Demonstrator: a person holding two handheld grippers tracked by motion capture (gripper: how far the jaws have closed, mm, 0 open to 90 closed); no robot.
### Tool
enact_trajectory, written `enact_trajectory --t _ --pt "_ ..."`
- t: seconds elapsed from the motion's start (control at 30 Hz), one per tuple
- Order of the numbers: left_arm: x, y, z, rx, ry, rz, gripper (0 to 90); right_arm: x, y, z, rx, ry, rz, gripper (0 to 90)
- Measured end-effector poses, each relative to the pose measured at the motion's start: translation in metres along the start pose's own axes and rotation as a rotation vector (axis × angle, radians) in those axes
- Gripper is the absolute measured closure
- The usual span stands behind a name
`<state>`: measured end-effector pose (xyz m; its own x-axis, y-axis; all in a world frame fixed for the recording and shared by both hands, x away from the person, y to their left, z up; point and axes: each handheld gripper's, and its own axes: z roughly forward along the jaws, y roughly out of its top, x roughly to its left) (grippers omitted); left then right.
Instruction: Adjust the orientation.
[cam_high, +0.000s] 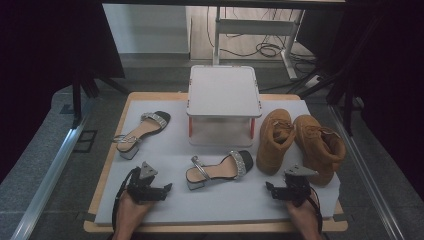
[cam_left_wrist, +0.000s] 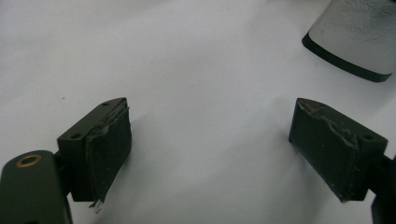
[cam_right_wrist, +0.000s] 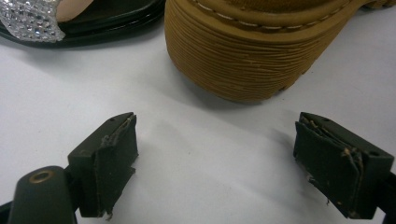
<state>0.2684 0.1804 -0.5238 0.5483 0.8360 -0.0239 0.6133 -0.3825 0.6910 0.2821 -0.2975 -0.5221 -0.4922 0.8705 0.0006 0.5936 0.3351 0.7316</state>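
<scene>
Tabletop (cam_high: 115, 145) carried a pale grey mat (cam_high: 165, 200) that covered most of its wooden surface. At the far middle of the mat stood a white box (cam_high: 223, 92) with a flat lid and red latches at its sides. To the right of the box sat two tan boots (cam_high: 300, 142) side by side, toes pointing toward the person. A heeled sandal (cam_high: 218, 170) with a sparkling toe strap lay near the middle of the mat, just left of the nearer boot, its heel toward the left. A second sandal (cam_high: 141, 132) of the same kind lay well apart at the far left, toe toward the box.

Both claws rested low on the near part of the mat, each in a hand that came in from the near edge. The left claw (cam_high: 167, 187) pointed toward the middle sandal's heel, near it but apart; in the left gripper view its jaws stood wide apart over bare mat with nothing between them, and a dark-edged heel (cam_left_wrist: 355, 42) showed at the upper right. The right claw (cam_right_wrist: 215, 163) also stood wide apart and held nothing; ahead of it were the ribbed sole of a boot (cam_right_wrist: 233, 65) and the sandal's glittering strap (cam_right_wrist: 30, 21).
</scene>
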Motion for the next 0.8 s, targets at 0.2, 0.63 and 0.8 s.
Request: enact_trajectory --t 0.2,0.63,0.8 --pt "-0.006 0.005 -0.004 0.001 0.002 0.010 30.0 0.000 0.000 0.000 0.000 0.000 0.000 13.7" --pt "-0.014 0.038 0.011 -0.065 -0.131 0.038 89.4 0.000 0.000 0.000 0.000 0.000 0.000 13.7" --pt "-0.021 0.050 0.025 -0.063 -0.156 0.069 89.6 0.000 0.000 0.000 0.000 -0.001 0.000 13.7"
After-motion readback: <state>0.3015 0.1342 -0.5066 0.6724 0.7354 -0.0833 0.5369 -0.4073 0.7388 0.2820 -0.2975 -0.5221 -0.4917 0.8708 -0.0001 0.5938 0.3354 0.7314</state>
